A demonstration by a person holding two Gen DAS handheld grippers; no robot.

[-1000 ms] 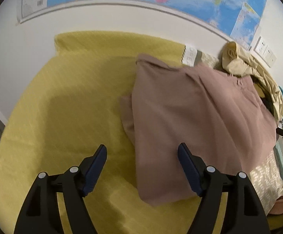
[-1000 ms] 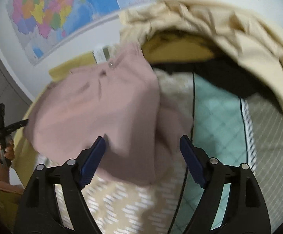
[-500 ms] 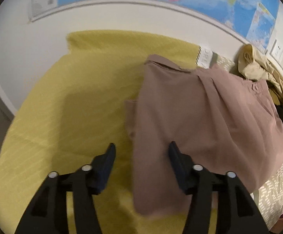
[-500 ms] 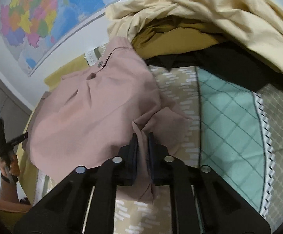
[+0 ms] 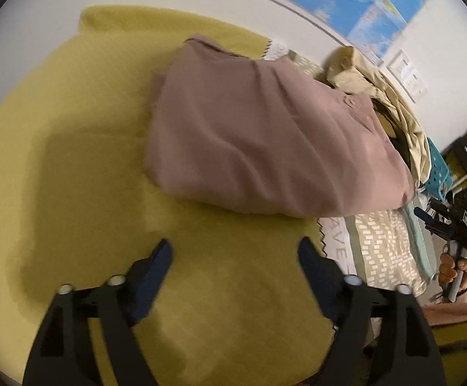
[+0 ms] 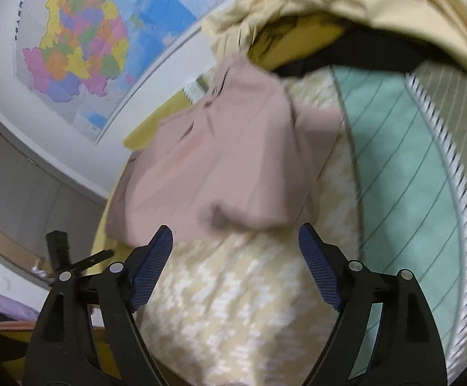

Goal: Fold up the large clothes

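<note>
A dusty-pink garment (image 5: 265,148) lies folded over on a yellow-green cloth (image 5: 72,160); it also shows in the right wrist view (image 6: 227,160), with a button near its far edge. My left gripper (image 5: 233,254) is open and empty, just short of the garment's near folded edge. My right gripper (image 6: 235,241) is open and empty, close in front of the garment's near edge, over a beige patterned cloth (image 6: 233,305). The right gripper (image 5: 452,225) also appears at the right edge of the left wrist view.
A heap of cream, mustard and black clothes (image 6: 346,9) lies behind the garment. A teal lined cloth (image 6: 404,177) lies to the right. A wall map (image 6: 98,32) hangs behind. A teal perforated basket (image 5: 437,173) sits at the right.
My right gripper was shut on the pink garment's edge and has let go and opened. My left gripper has widened and pulled back. The garment's near part now lies folded over.
</note>
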